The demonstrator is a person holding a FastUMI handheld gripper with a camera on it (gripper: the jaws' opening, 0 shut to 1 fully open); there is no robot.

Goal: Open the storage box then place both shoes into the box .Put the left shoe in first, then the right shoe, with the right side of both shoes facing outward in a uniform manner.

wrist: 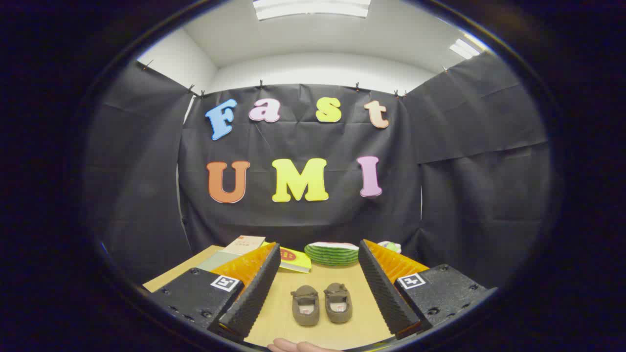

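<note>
Nothing of the task looked begun. The claw [318, 288] hung above the tabletop [279, 313] with its fingers spread wide and holding nothing, the pair of shoes lying in the gap between them.

Going left to right: at about ten o'clock from the shoes, beyond the left finger [252, 288], a pale book or flat carton [244, 244] lay at the far edge of the tabletop, partly hidden by the finger. Just right of it, at about eleven o'clock, sat a yellow packet [296, 259]. The left shoe [305, 305] and the right shoe [338, 302] sat side by side, touching or very nearly so, their openings toward the camera and toes pointing away; both were brown, soft and slipper-like, and neither was gripped. At twelve to one o'clock beyond them lay a green striped, watermelon-like object [332, 254], with a small pale green thing [390, 246] peeking over the right finger [384, 288]. At six o'clock, nearest the camera, part of a hand [298, 346] rested at the tabletop's near edge.

I could not make out a storage box with any certainty. By my judgement every step remained: opening the box, then placing the left shoe, then the right.
</note>
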